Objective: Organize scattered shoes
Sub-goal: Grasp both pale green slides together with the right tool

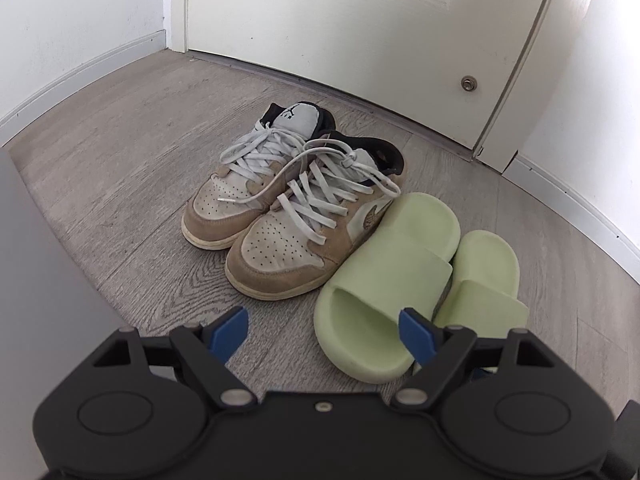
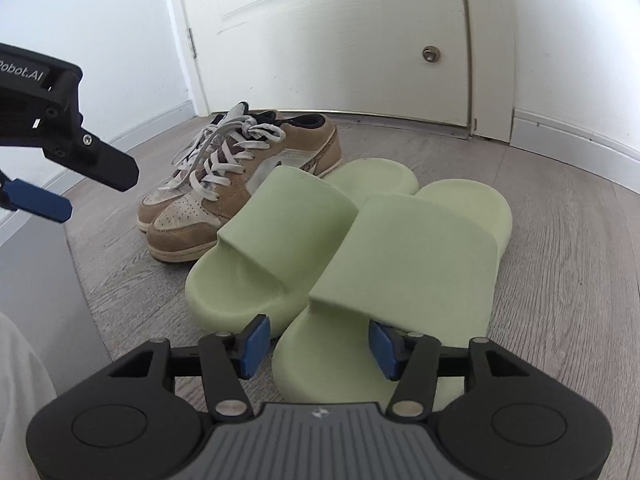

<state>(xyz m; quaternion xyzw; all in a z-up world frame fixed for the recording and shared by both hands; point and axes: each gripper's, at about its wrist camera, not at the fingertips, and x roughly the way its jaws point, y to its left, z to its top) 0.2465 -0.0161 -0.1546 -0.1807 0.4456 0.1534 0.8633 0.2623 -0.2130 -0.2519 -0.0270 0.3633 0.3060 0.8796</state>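
**Right gripper at the toe of the near slide**

The whole line-up is seen by the door [image 2: 320,32]: the tan sneakers [image 1: 276,208] set side by side, the two green slides just beside them on the wood floor [image 1: 120,168]. Toes are turned towards the cameras, heels towards the door, so each long axis is laid almost straight along the line the grippers point.

The right gripper [image 2: 318,346] is held low and angled down at the right slide [image 2: 404,264]. The slide's toe is framed between the blue pads [image 2: 256,344], which are parted. Whether a pad is touching the foam cannot be told for certain from this angle; a gap appears to be left on each side, so it is read as released, not gripped.

The left gripper [image 1: 324,334] is held wide open and empty above the floor, pitched steeply down, with the left slide [image 1: 380,280] just ahead and to its right. The right slide is therefore nearer the right hand.
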